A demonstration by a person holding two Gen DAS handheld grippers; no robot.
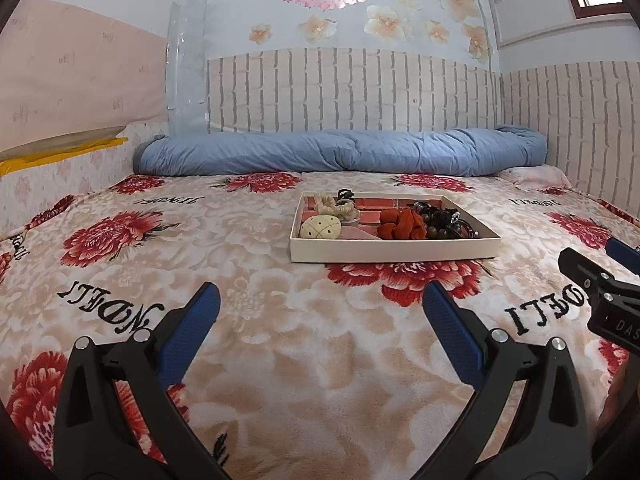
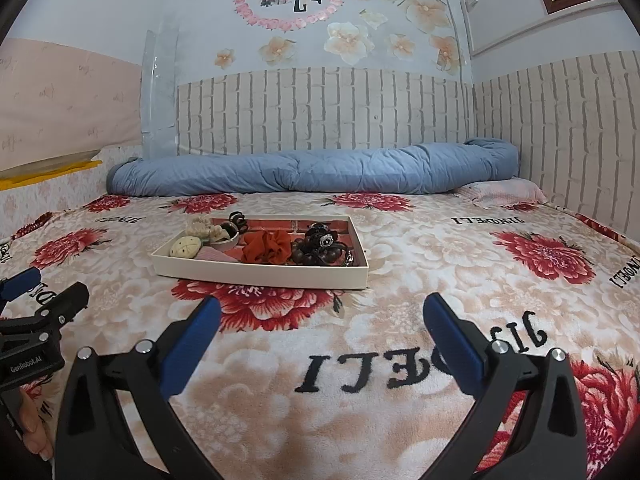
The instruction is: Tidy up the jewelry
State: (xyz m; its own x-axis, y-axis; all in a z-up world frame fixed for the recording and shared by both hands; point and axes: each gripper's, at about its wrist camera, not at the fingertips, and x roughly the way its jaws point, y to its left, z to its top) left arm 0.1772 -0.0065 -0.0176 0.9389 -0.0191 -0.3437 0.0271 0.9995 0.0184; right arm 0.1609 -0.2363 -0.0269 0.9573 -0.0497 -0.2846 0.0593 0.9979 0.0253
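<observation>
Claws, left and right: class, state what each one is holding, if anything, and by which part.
Nothing is held. The left claw and right claw are both open and empty above the blanket, short of the tray holding the jewelry.

The tray (image 1: pixel 394 249) near wall hides its floor; the dark jewelry (image 2: pixel 320 246) pieces blur together.

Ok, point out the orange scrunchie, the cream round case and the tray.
orange scrunchie (image 2: pixel 266 246): right wrist view, on its bunched fabric middle.
cream round case (image 2: pixel 185 247): right wrist view, on its stitched top.
tray (image 2: pixel 260 275): right wrist view, on its near wall.
</observation>
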